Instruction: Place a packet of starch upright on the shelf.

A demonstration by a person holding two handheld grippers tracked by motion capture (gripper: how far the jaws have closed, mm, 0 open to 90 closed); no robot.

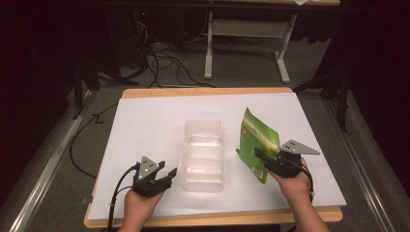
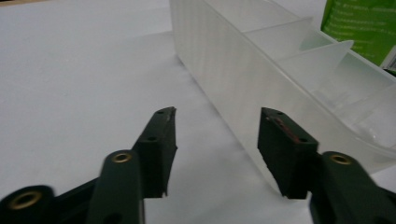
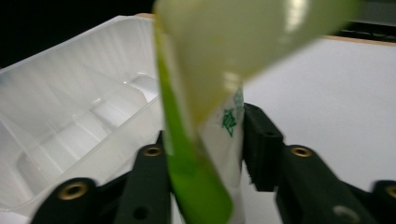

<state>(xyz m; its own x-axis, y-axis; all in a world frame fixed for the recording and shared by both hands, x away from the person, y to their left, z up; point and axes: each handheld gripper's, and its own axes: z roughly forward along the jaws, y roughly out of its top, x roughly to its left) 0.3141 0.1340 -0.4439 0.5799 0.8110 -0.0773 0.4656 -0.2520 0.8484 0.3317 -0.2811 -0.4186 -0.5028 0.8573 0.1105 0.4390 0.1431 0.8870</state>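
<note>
A: From the high view, where's the green pouch [image 1: 258,145]?

B: Standing nearly upright on the white surface [image 1: 145,125], just to the right of the clear plastic tray [image 1: 203,154]. The right tongs [image 1: 263,159] have it by its lower edge, near the corner with the label. The right hand [image 1: 295,181] comes in low from the near side, wrist about level, jaws pointing toward the tray.

A: And the left?

B: The left tongs [image 1: 167,176] sit just beside the tray's near left corner, spread apart and holding nothing. That hand [image 1: 140,203] rests low at the surface's front edge.

A: What does the left gripper view add?

B: The left tongs [image 2: 217,140] gape wide with bare surface between them; the tray [image 2: 243,74] wall stands right by the right-hand jaw, whether touching I can't tell. Its wall is thin and translucent, with dividers inside. I'd judge it light and flexible, likely to buckle if squeezed hard, so take it at the rim.

A: And the right gripper view?

B: The right tongs [image 3: 205,140] are closed on the pouch [image 3: 201,154], pinching its flat edge. The pouch rises blurred above, the tray [image 3: 70,121] behind on the left. It looks like thin glossy film: light, floppy and slippery, so a hold on the sealed edge seems safest.
</note>
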